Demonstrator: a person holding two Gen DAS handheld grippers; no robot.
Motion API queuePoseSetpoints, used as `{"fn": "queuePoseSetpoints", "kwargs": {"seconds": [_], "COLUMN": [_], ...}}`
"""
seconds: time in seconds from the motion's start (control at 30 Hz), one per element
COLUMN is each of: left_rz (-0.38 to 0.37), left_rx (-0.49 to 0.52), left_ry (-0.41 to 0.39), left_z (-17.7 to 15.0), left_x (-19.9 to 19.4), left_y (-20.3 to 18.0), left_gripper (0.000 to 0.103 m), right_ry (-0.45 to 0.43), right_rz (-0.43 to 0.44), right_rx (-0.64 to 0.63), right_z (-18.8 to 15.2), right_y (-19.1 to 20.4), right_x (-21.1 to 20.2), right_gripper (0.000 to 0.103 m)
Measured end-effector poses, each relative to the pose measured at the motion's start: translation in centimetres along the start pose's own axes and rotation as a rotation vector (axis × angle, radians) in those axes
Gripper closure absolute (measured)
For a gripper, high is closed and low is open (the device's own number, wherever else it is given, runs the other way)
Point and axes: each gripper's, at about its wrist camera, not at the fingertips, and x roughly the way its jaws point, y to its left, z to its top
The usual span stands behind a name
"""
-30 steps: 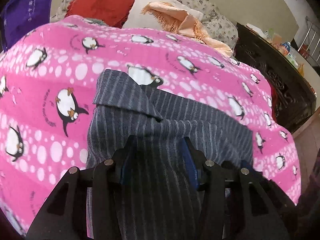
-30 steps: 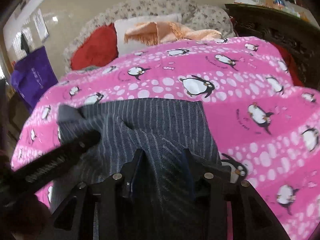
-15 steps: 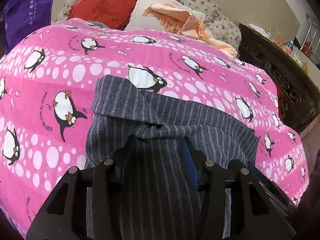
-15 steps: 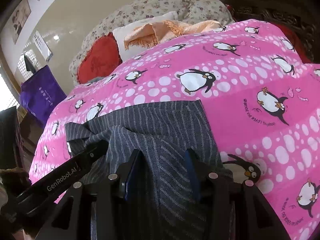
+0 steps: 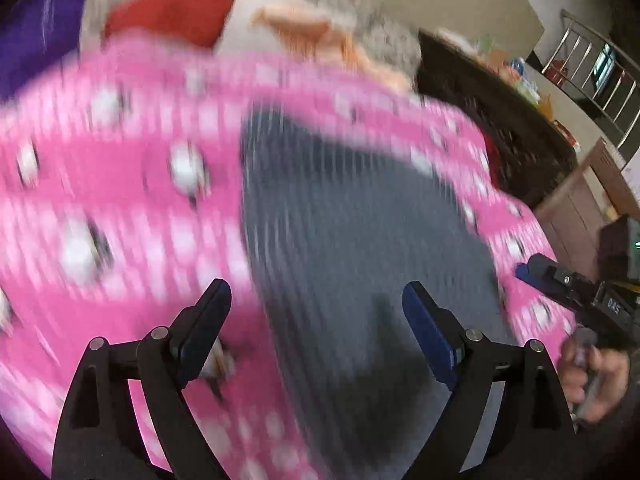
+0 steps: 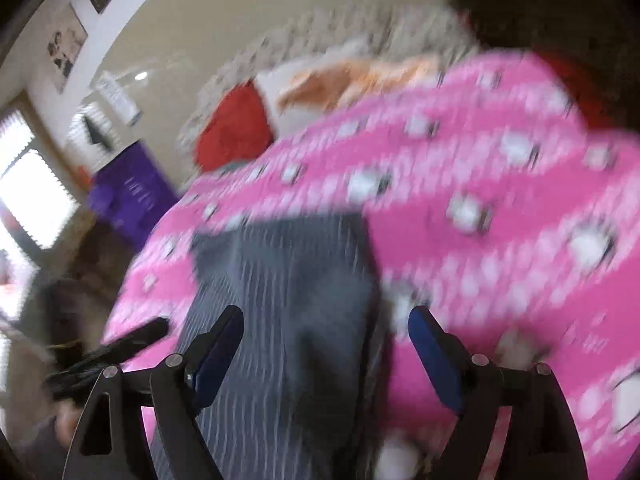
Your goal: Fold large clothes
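A dark grey striped garment (image 5: 352,240) lies flat on a pink penguin-print blanket (image 5: 120,200) on a bed. It also shows in the right wrist view (image 6: 288,300). My left gripper (image 5: 316,300) is open and empty above the garment's near end. My right gripper (image 6: 326,328) is open and empty above the garment's near right edge. The right gripper also shows at the right of the left wrist view (image 5: 568,288). The left gripper shows at the left of the right wrist view (image 6: 112,352). Both views are motion-blurred.
A red cushion (image 5: 172,12), a white pillow with a peach cloth (image 5: 312,28) and a floral headboard (image 6: 320,36) lie at the bed's far end. A purple bag (image 6: 128,196) stands left of the bed. Dark wooden furniture (image 5: 500,128) stands to the right.
Both grippers have opened and let go of the garment, which now lies flat on the blanket. Both cameras have moved fast, so the views are blurred.
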Motion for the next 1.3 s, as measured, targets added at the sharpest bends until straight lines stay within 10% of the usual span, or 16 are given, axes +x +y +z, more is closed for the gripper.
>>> {"fn": "queuePoseSetpoints", "kwargs": {"seconds": [0.27, 0.37, 0.57, 0.87, 1.17, 1.3], "left_rz": [-0.117, -0.130, -0.151, -0.079, -0.040, -0.072], "left_rx": [0.005, -0.004, 0.015, 0.060, 0.031, -0.052], "left_ry": [-0.029, -0.017, -0.013, -0.130, -0.162, -0.051], "left_z": [-3.5, -3.0, -4.1, -5.1, -6.1, -6.8], "left_x": [1.1, 1.3, 1.0, -1.0, -8.6, -7.2], "left_y": [0.4, 0.4, -0.6, -2.3, 4.8, 8.6], "left_gripper": [0.008, 0.007, 0.011, 0.072, 0.073, 0.057], "right_ry": [0.149, 0.202, 0.126, 0.095, 0.135, 0.137], "right_rz": [0.271, 0.400, 0.241, 0.167, 0.361, 0.255], "right_rx": [0.114, 0.108, -0.079, -0.098, 0.100, 0.003], "right_z": [-4.6, -3.7, -3.5, -3.9, -7.2, -7.7], "right_y": [-4.5, -4.1, -1.7, 0.0, 7.4, 10.7], "right_x": [4.9, 6.5, 8.1, 8.5, 11.8, 12.5], "right_gripper": [0.014, 0.026, 0.041, 0.059, 0.060, 0.054]}}
